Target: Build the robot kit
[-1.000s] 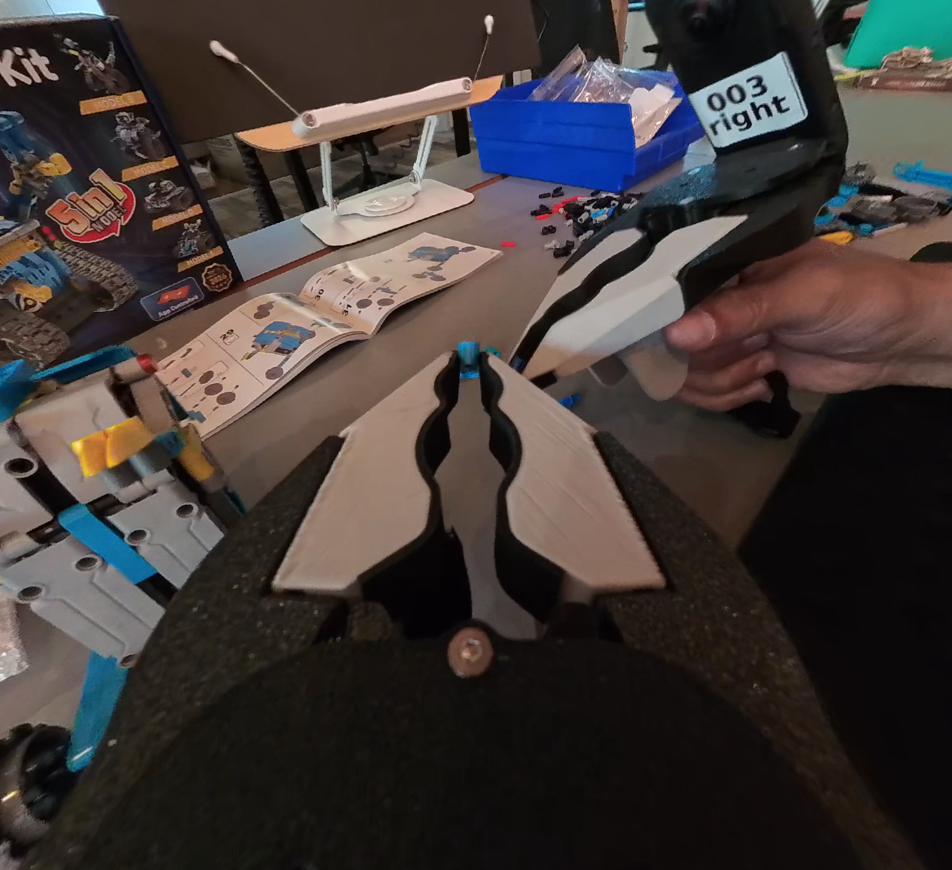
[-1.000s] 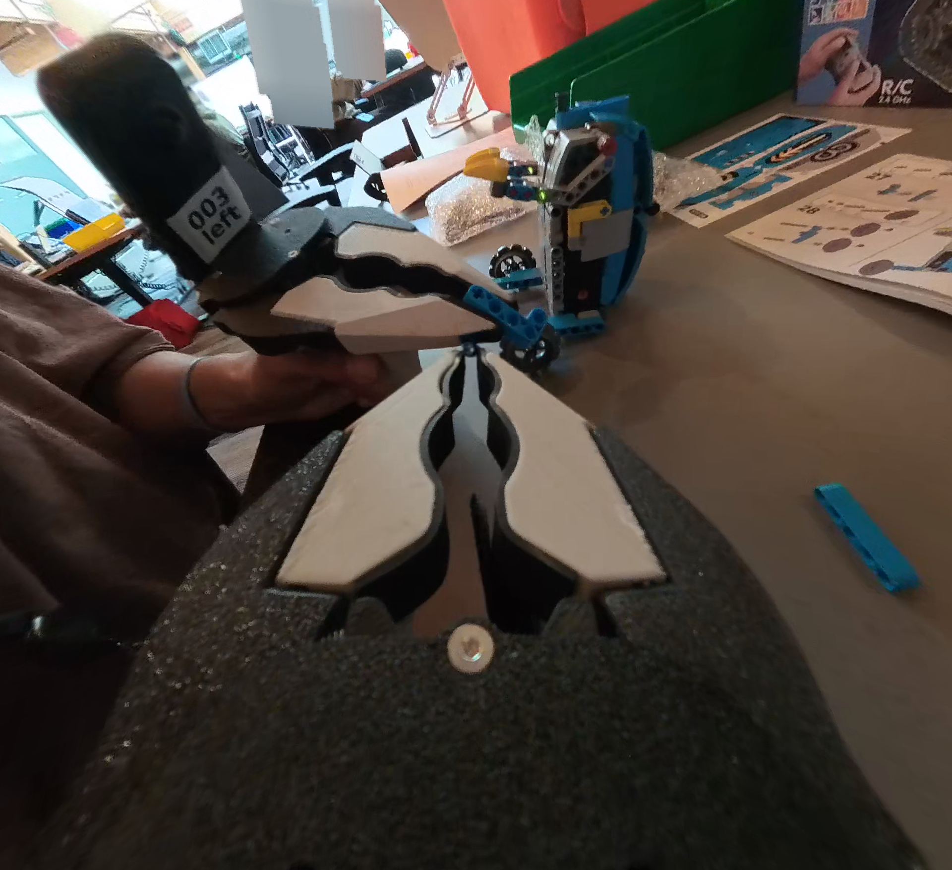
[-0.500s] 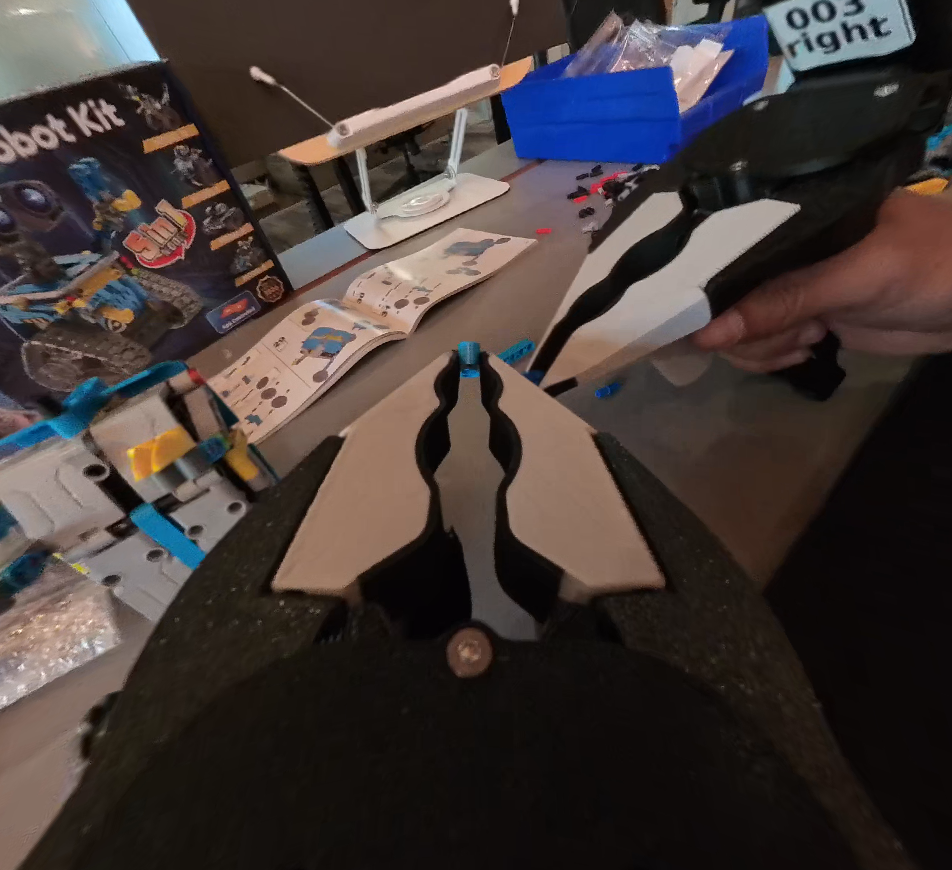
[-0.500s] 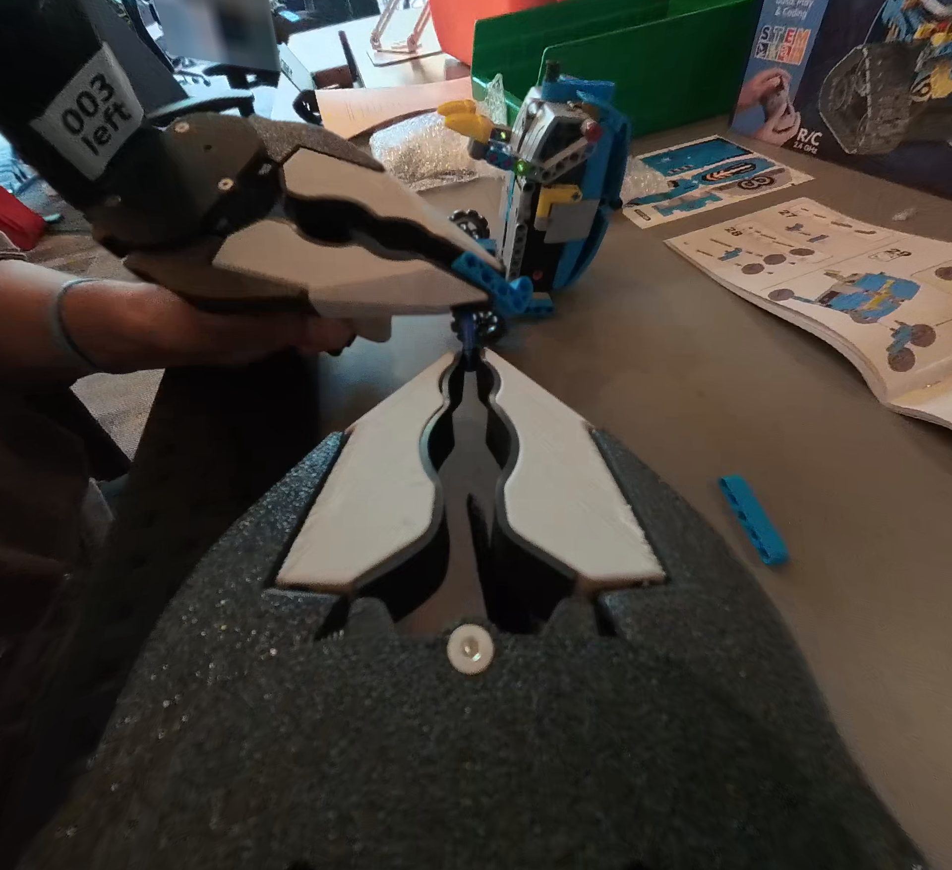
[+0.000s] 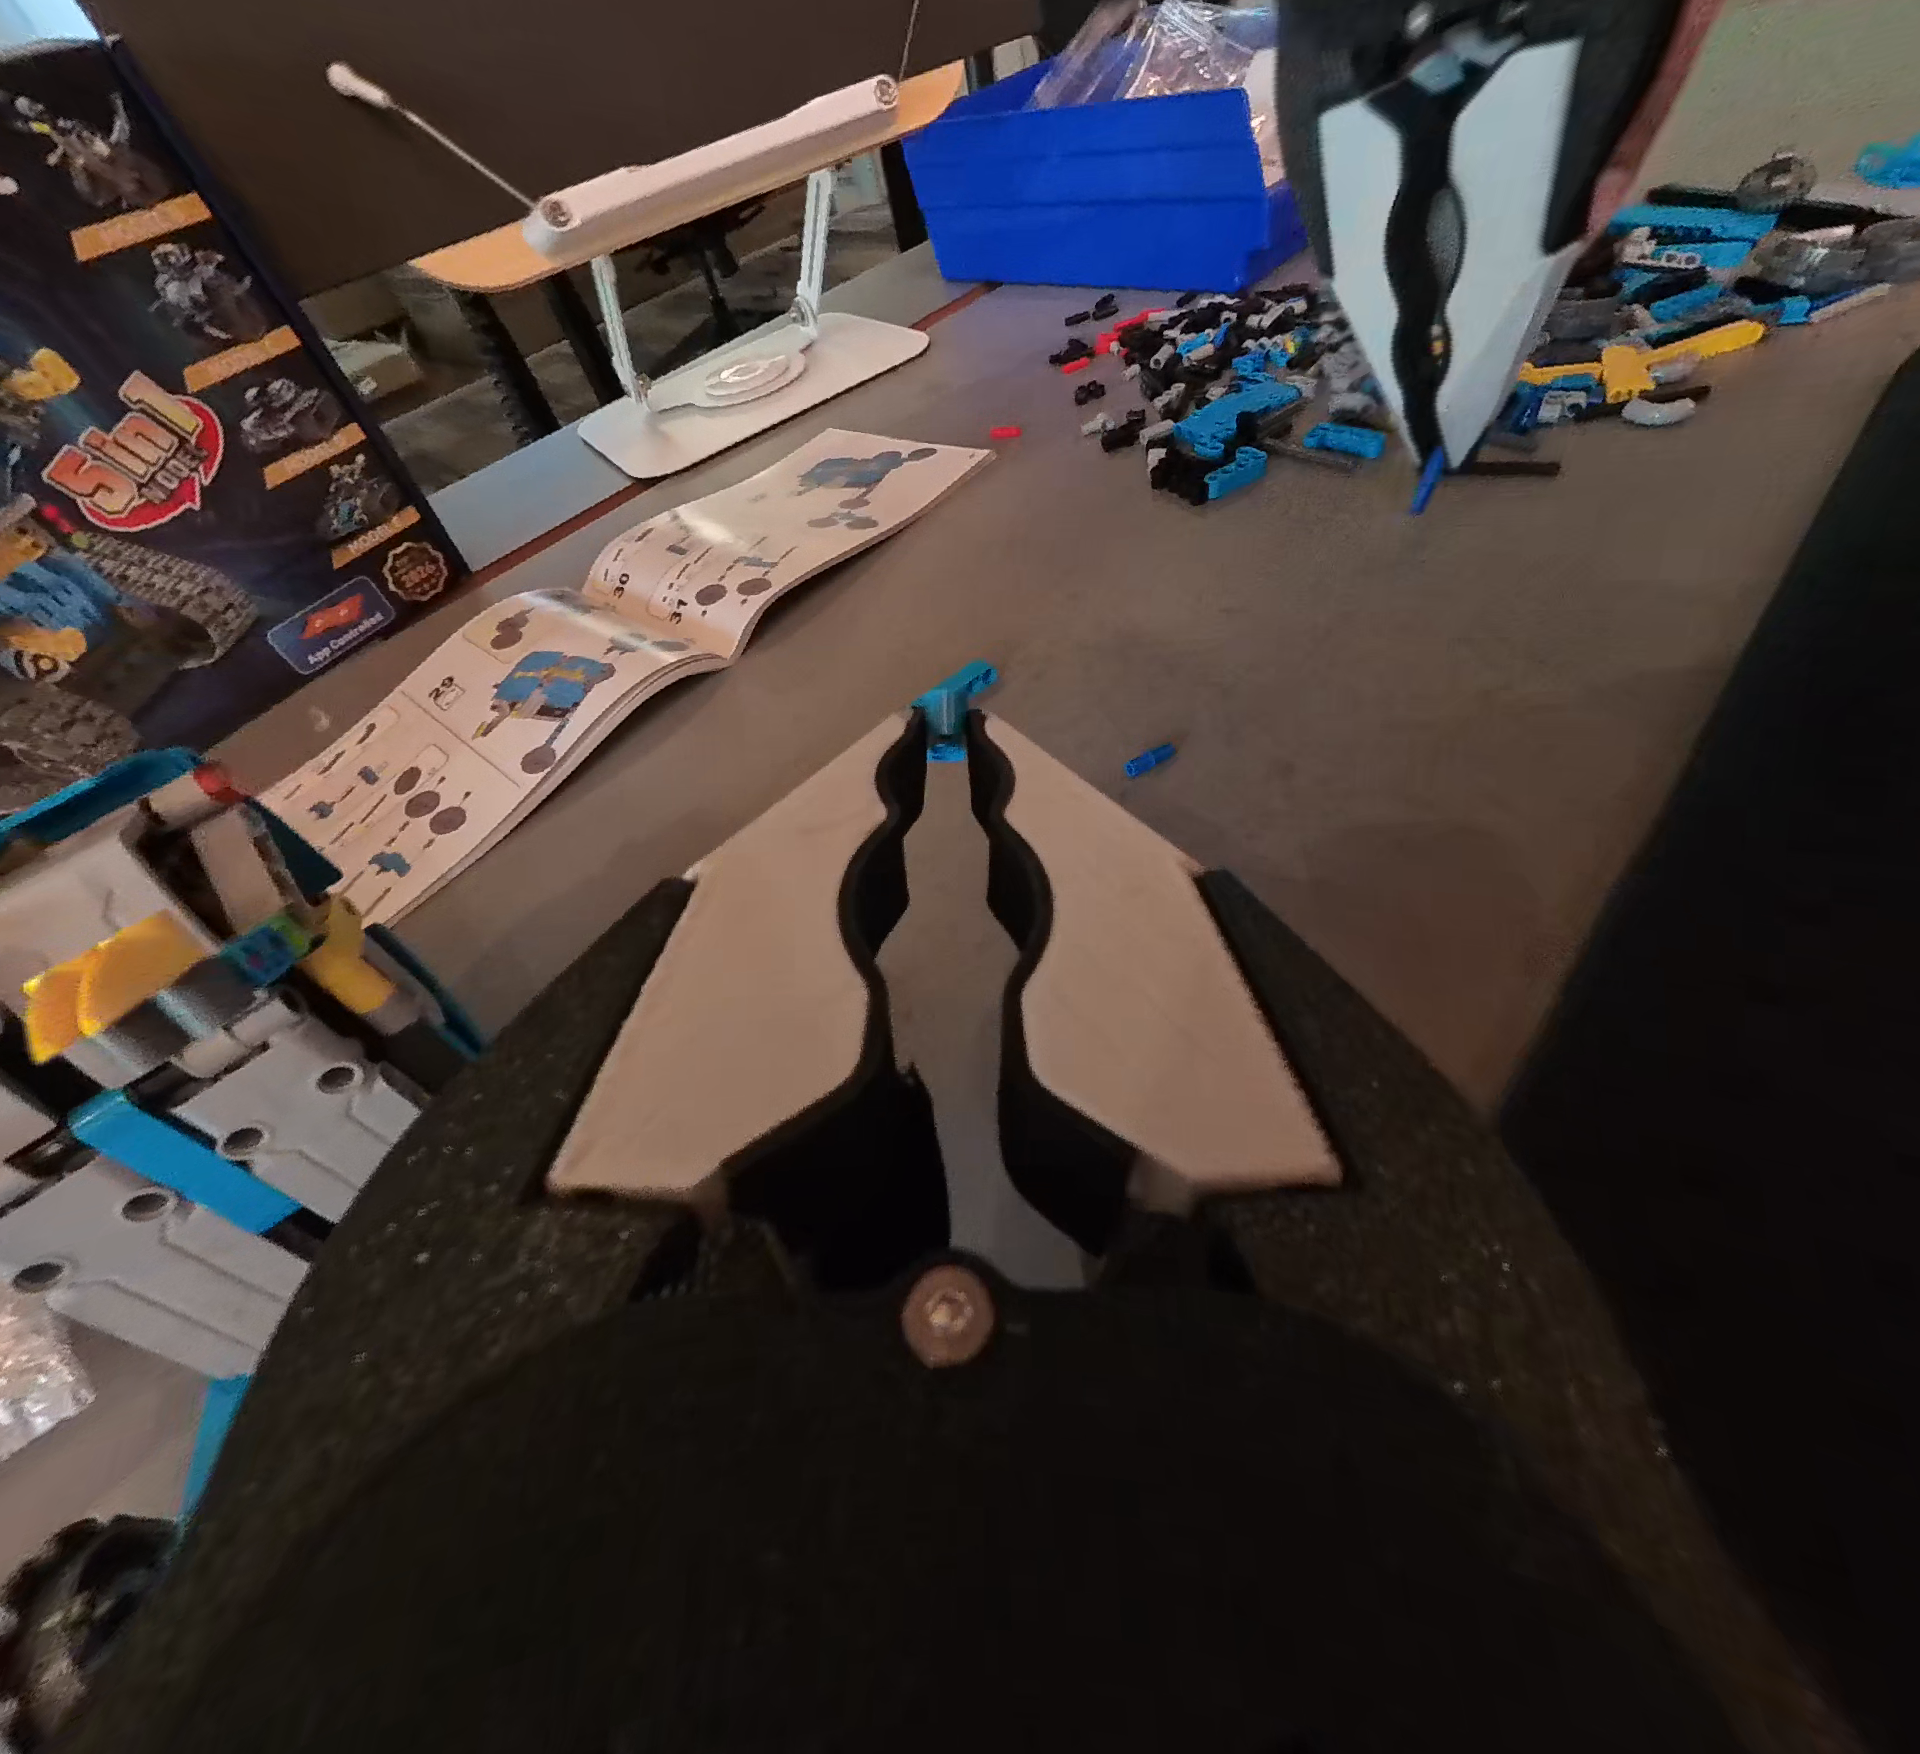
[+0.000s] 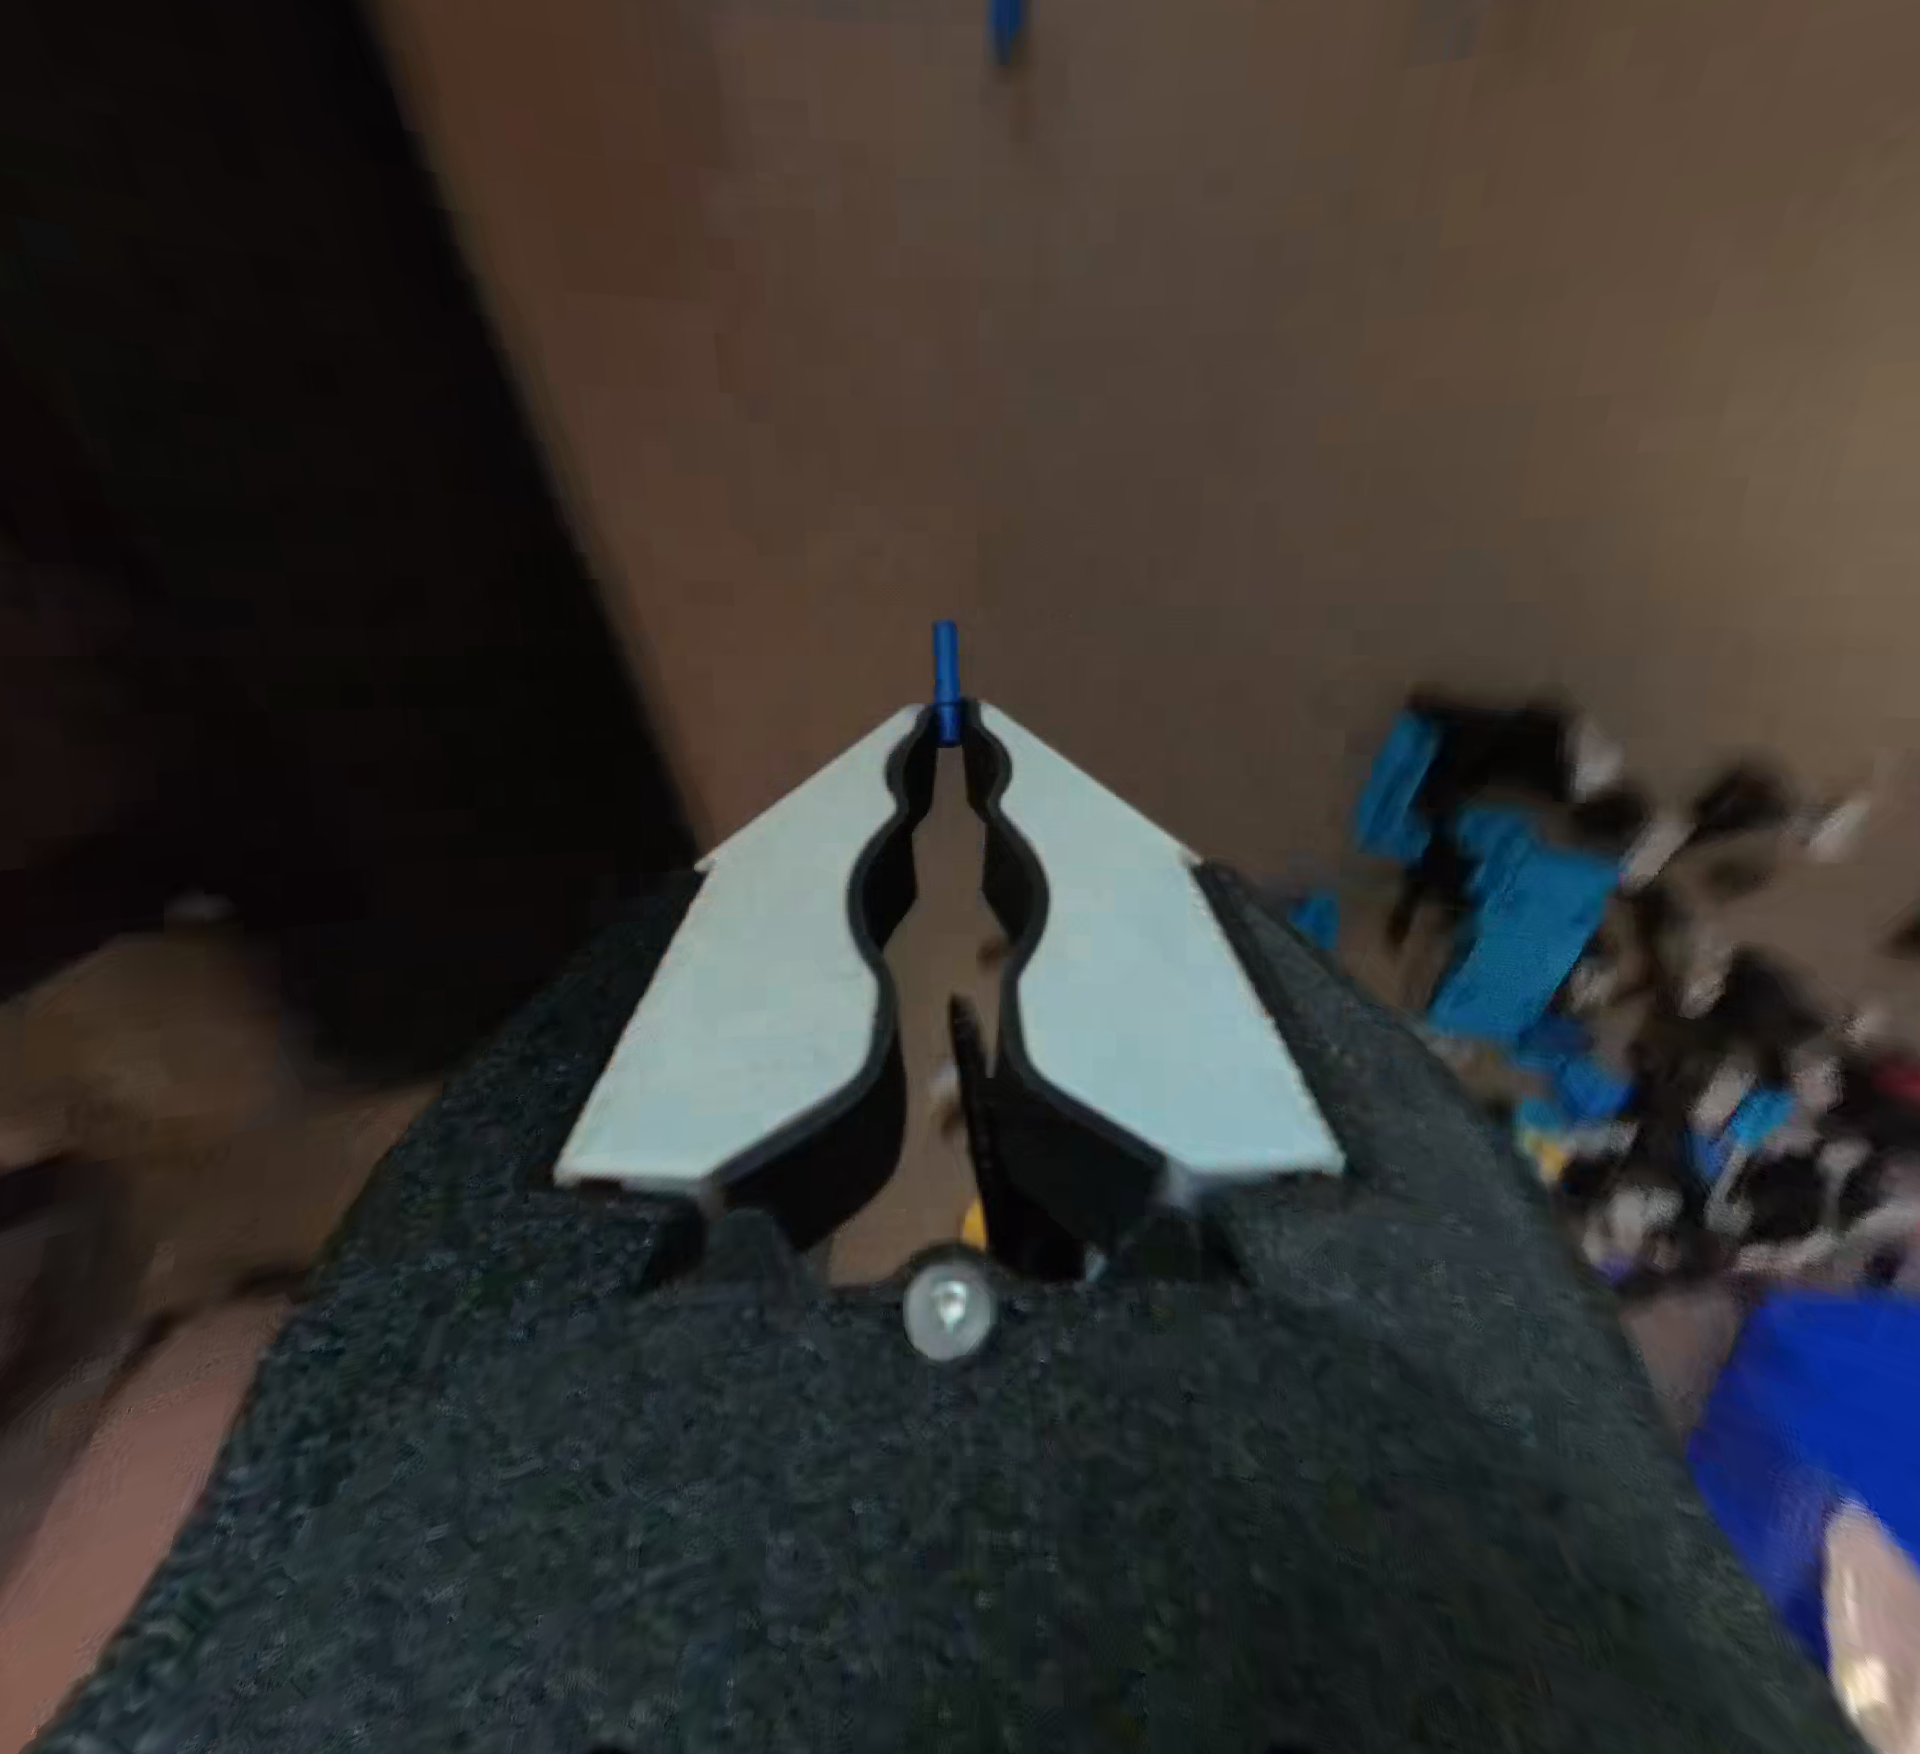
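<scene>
My left tongs [image 5: 948, 730] pinch a light-blue angled piece [image 5: 951, 705] above the bench [image 5: 1299, 665]; my right tongs [image 6: 945, 712] clamp a dark-blue pin [image 6: 944, 665] over the loose-parts pile [image 5: 1247, 395].

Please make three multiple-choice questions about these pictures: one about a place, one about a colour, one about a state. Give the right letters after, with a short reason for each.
1. Where does the open instruction booklet lie?
A. flat on the table
B. inside the blue bin
C. on the white stand

2. What colour is the small pin in the right hand-held gripper?
A. red
B. yellow
C. blue

3. In what state is the left hand-held gripper?
A. wide open and empty
B. shut on a light blue piece
C. lying on the table

Right letters:
1 A: it lies spread on the table.
2 C: the pin at the tips is dark blue.
3 B: the piece sits pinched at its tips.
</scene>
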The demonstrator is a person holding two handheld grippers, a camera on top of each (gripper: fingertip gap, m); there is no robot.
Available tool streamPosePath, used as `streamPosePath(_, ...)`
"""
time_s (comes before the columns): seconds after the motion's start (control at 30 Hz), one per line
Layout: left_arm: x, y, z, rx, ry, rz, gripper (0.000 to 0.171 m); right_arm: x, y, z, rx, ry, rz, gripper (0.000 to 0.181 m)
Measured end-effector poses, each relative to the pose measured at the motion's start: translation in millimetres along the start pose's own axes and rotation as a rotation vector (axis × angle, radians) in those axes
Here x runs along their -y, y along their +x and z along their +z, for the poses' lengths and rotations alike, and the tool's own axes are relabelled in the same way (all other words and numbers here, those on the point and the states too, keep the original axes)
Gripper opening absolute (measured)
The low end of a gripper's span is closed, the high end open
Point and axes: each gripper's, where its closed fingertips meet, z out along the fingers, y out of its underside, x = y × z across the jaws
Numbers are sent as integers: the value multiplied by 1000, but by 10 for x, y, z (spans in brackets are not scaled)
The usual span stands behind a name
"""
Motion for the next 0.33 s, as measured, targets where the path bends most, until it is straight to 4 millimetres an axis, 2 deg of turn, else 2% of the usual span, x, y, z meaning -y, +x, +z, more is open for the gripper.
streamPosePath(0.07,4,29,-7,-6,1,15,7,-331,27,36,61,-246,84,5)
streamPosePath(0.13,13,37,-18,-5,6,23,7,-574,22,57,91,-453,178,5)
streamPosePath(0.33,25,44,-39,-5,15,25,7,-765,8,158,62,-744,281,4)
